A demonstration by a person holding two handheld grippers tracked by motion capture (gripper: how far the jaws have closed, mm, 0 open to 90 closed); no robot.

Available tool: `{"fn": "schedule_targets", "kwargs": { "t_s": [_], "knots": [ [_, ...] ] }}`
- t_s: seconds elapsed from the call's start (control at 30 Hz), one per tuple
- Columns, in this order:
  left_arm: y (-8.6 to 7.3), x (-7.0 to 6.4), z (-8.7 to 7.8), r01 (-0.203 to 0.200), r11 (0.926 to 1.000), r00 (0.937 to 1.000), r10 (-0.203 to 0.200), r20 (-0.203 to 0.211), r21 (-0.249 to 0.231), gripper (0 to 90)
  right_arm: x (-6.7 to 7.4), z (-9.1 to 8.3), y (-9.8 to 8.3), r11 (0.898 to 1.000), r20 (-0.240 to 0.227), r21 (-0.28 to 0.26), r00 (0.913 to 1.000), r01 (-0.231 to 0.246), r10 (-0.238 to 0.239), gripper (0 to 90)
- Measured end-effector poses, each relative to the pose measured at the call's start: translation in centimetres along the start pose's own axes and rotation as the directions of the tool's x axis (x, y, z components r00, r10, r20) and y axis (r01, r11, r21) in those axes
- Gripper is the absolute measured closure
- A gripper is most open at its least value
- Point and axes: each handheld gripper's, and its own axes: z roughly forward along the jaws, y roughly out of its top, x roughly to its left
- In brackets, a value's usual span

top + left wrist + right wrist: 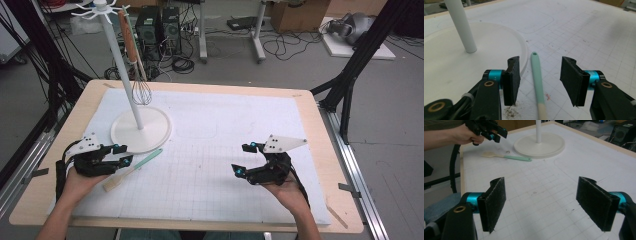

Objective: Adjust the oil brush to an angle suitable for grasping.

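The left gripper (539, 80) has spread jaws around the spatula (537, 82), not touching it. The right gripper (549, 205) is spread wide over the mat (544, 185).

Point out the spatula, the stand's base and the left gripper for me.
spatula (537, 72): left gripper view, mint handle.
stand's base (156, 131): high view, right rim of white disc.
left gripper (124, 154): high view, between its fingertips.

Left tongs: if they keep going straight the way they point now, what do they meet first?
Probably the green-handled spatula, lying on the mat between the open left tongs without touching their pads. Beyond it the mat looks free, though depth is unclear.
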Motion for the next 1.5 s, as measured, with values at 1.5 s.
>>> {"fn": "schedule_targets", "kwargs": {
  "t_s": [1.5],
  "knots": [
    [-2.3,-0.3,2.1,-0.008,0.9801,0.9997,0.003,0.023,0.198,63.8,0.1,-0.3,0.2,1.000,0.002,-0.012,0.9999,0.012,-0.012,23.4]
  ]
}}
